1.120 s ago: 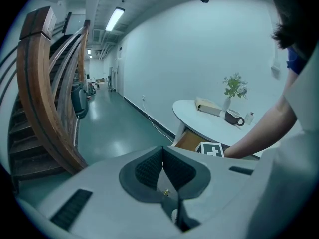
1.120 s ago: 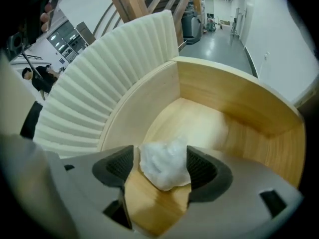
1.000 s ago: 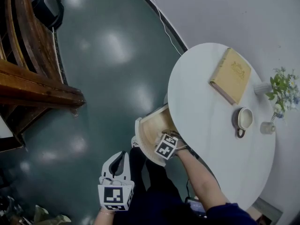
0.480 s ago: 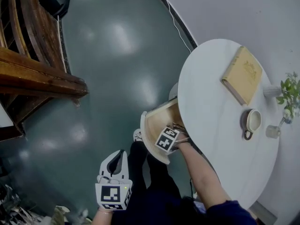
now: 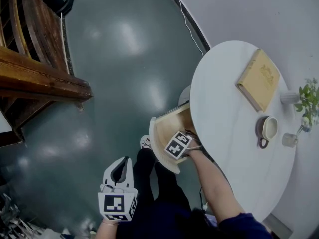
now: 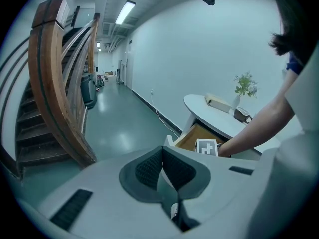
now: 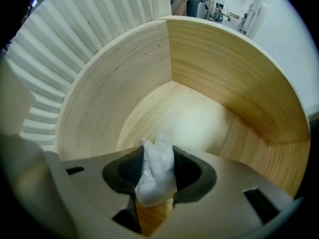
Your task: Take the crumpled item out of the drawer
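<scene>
Inside drawer [image 7: 224, 83], at worktop's [image 5: 234, 148] 9 o'clock edge: white wad [image 7: 155, 180] pinched mid-body by right tongs [image 7: 159, 159], jaws just closing onto it. Likely light, soft, squashy; gentle pinch should hold. Left tongs [image 6: 162, 166] closed, empty, at 7 o'clock.

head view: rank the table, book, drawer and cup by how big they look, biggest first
1. table
2. book and drawer: about alike, with the drawer partly hidden under the table
3. cup
</scene>
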Demonstrator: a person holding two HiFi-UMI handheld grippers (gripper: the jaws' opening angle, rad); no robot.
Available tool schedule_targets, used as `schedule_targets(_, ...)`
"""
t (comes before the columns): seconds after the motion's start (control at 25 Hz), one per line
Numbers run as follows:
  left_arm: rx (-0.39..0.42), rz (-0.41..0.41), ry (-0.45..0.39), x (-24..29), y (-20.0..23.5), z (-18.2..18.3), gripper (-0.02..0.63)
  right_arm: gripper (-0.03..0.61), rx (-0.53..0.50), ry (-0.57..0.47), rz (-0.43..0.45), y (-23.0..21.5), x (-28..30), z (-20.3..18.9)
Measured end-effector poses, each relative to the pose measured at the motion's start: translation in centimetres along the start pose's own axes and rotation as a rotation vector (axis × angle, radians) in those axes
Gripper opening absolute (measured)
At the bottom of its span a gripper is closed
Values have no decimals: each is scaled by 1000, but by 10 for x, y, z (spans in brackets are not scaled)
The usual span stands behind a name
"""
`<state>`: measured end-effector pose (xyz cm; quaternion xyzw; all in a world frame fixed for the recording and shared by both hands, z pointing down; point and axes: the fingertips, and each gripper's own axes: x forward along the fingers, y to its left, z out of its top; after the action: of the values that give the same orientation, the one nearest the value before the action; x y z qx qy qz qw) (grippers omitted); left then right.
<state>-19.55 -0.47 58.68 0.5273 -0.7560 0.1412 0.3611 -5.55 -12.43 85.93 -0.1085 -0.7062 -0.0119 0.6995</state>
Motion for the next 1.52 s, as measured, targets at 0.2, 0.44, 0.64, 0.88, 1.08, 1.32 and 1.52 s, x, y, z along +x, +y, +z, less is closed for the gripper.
schedule_targets(0.2,-4,-15,-1,2,-5,0,5,156,56,-107,-36,-5,-15,13)
schedule_targets(0.44,6,-30,-25,0,-11,8,5,153,109,-229,-58,-2,-45,30)
schedule_targets(0.64,14,-38,-59,-4,-19,18,5,152,129,-274,-69,3,-65,35)
schedule_targets(0.88,22,-41,-87,-12,-23,27,5,152,187,-346,-78,15,-95,40)
schedule_targets(1.08,30,-54,-113,-18,-31,34,5,152,207,-395,-106,21,-122,36)
schedule_targets(1.32,48,-77,-137,-22,-42,42,5,152,262,-466,-131,26,-155,33)
schedule_targets(1.52,59,-105,-153,-23,-53,45,5,152,300,-505,-133,34,-180,28)
